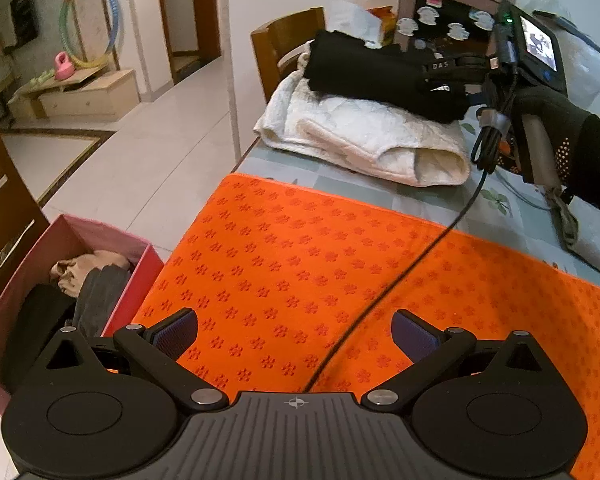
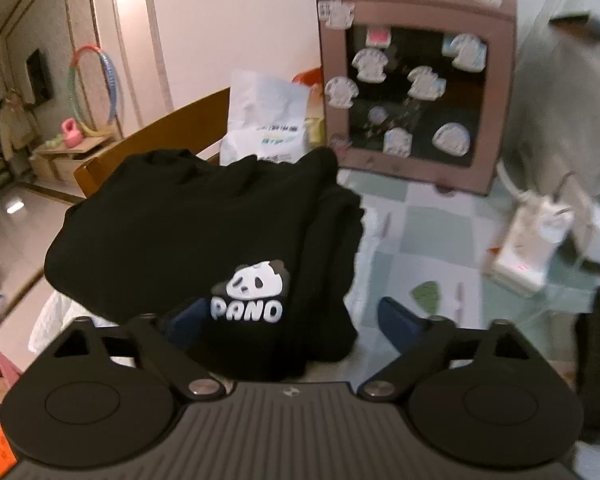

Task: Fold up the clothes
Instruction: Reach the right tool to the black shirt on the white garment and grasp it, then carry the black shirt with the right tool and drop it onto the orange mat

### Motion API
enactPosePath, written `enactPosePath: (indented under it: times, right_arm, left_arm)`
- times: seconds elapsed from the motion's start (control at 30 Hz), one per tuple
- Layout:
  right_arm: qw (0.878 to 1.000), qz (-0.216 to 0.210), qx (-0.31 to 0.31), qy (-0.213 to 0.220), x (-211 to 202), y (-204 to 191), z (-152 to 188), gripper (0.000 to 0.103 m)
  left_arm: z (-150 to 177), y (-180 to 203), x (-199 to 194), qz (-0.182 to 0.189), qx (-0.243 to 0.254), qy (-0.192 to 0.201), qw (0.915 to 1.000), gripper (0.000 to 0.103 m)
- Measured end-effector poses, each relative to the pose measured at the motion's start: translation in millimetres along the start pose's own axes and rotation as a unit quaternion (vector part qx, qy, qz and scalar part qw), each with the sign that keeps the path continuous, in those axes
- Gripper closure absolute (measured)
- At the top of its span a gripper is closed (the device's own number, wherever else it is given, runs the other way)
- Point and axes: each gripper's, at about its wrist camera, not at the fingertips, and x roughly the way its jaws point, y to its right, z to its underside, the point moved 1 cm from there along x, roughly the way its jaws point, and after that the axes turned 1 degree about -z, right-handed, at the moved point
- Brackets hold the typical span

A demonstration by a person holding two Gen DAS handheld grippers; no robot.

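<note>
Clothes already folded form a stack on the worktop beyond the orange mat (image 1: pixel 340 272): a black panda top (image 2: pixel 188 232) lies on a white garment (image 1: pixel 364 136). The right hand-held gripper (image 2: pixel 292 320) hovers over the top, fingers apart. The left hand-held gripper (image 1: pixel 294 332) is spread above the bare mat. Left of the mat, a pink box (image 1: pixel 140 276) holds crumpled clothes, likely unfolded.
</note>
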Motion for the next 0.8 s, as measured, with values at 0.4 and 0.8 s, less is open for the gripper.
enactPosePath:
  times: [0.4,0.8]
  right_arm:
    - [0.997,-0.071,-0.020,0.030,-85.2,-27.5,13.9,0.087]
    - [0.997,-0.066,0.009,-0.037,-277.1,-45.1,155.3,0.087]
  left_arm:
    - [5.4,-22.5,-17.4,-0.024,-0.031,-0.007,0.9992,0.012]
    - [36.3,-22.8,-64.3,0.004,0.012,0.002,0.9999,0.013]
